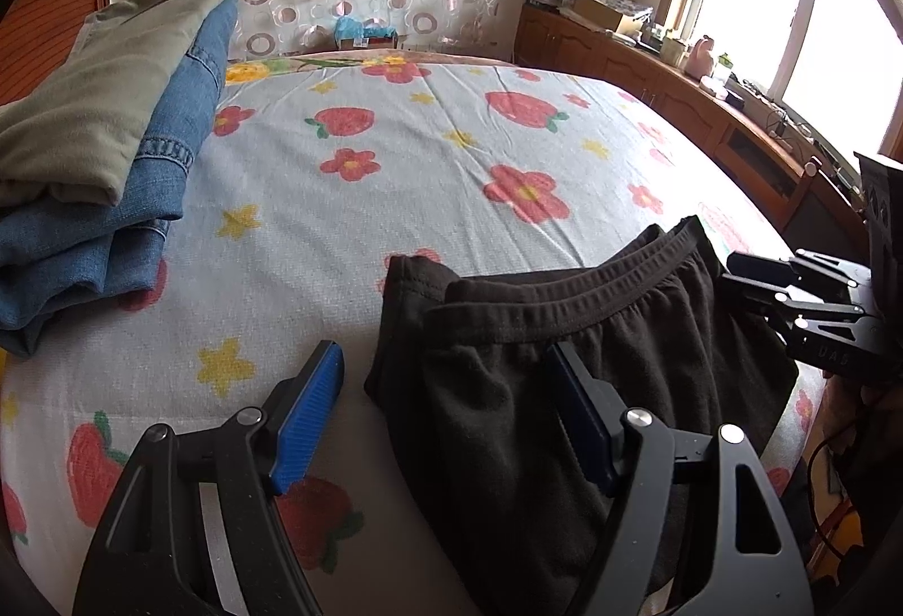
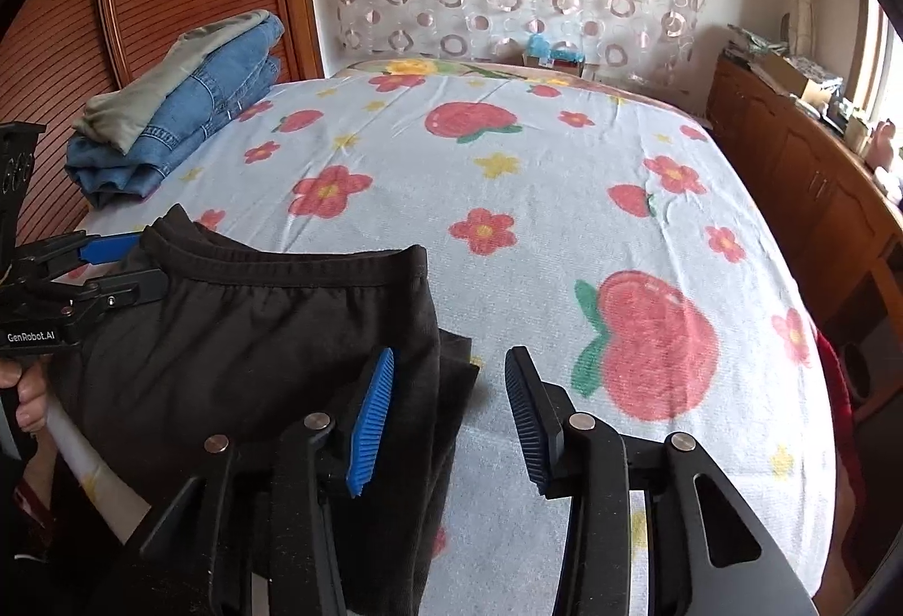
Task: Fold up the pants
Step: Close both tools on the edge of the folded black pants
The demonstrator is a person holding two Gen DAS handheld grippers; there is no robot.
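Observation:
Dark brown pants (image 1: 542, 379) lie folded at the near edge of the bed, elastic waistband facing away; they also show in the right wrist view (image 2: 254, 334). My left gripper (image 1: 451, 407) is open, straddling the pants' left edge, its right finger over the cloth. My right gripper (image 2: 451, 407) is open over the pants' right edge, its left finger above the cloth, its right finger above bare sheet. Each gripper shows in the other's view: the right one (image 1: 733, 277), the left one (image 2: 127, 266).
The bed has a white sheet (image 2: 564, 221) printed with red fruit, flowers and yellow stars. A stack of folded jeans and a grey-green garment (image 1: 107, 153) sits at the far left by a wooden headboard. Wooden cabinets (image 1: 649, 74) with clutter line the right side under a window.

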